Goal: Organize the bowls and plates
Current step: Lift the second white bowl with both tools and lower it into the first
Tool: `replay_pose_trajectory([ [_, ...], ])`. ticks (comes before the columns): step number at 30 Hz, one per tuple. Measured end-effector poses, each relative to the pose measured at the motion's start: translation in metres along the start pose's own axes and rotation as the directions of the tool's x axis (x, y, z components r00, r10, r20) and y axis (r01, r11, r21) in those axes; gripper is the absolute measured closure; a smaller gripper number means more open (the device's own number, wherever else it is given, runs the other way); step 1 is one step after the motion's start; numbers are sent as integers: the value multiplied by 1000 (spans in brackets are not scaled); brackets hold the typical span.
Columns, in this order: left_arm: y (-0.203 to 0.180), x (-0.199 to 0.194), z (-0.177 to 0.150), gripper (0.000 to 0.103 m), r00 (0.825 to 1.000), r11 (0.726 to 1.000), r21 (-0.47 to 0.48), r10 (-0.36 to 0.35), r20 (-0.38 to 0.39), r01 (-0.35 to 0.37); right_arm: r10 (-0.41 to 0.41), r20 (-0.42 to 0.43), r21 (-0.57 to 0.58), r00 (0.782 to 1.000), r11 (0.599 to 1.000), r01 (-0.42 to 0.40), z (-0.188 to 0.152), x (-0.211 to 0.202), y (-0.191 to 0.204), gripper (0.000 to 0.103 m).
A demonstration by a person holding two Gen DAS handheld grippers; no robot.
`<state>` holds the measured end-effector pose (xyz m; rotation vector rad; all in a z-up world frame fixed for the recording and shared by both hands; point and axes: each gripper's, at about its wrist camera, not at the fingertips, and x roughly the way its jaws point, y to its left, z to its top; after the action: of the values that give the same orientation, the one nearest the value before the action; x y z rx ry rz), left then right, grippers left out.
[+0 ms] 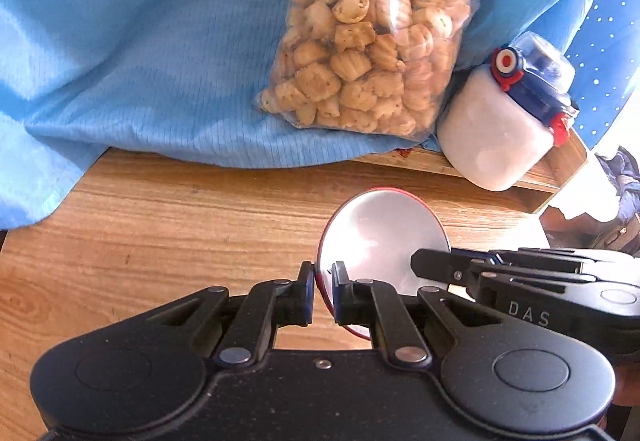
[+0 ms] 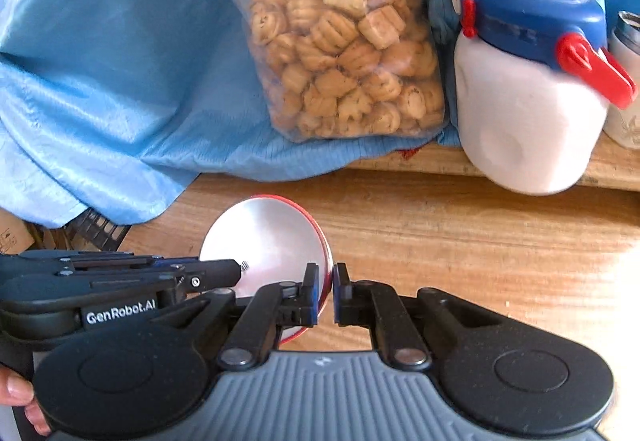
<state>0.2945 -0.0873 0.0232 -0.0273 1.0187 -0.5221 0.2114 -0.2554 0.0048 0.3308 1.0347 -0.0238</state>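
Observation:
A small bowl [image 1: 380, 237] with a red outside and a shiny metal inside hangs tilted over the wooden table [image 1: 160, 241], held by both grippers at once. My left gripper [image 1: 324, 279] is shut on its left rim, one pad on each side of the thin wall. In the right wrist view, the same bowl [image 2: 268, 237] has my right gripper [image 2: 326, 279] shut on its right rim. Each gripper shows side-on in the other's view: the right gripper [image 1: 420, 265] comes in from the right, the left gripper [image 2: 236, 269] from the left.
Behind the bowl, a clear bag of biscuits [image 1: 360, 49] leans on a crumpled blue cloth [image 1: 120, 41]. A white jar [image 2: 532, 113] with a blue lid and red clasps stands on a raised wooden ledge [image 2: 440, 161], a second jar [image 2: 626, 81] beside it. A dark crate [image 2: 96, 229] sits lower left.

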Motion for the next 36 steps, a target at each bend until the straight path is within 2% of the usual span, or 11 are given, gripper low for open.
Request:
replay_pose_trajectory([
  [10,-7,-11,-18,94,1000,1000,-24,-9,-23,8,9,-20,-6,1000,1000,-9,-19,-20,3,95],
  [36,-15,-30,-44,94,998,1000,4,-15,-65,16,59,-73,-12,996,998,-60,-50,-42,1,93],
])
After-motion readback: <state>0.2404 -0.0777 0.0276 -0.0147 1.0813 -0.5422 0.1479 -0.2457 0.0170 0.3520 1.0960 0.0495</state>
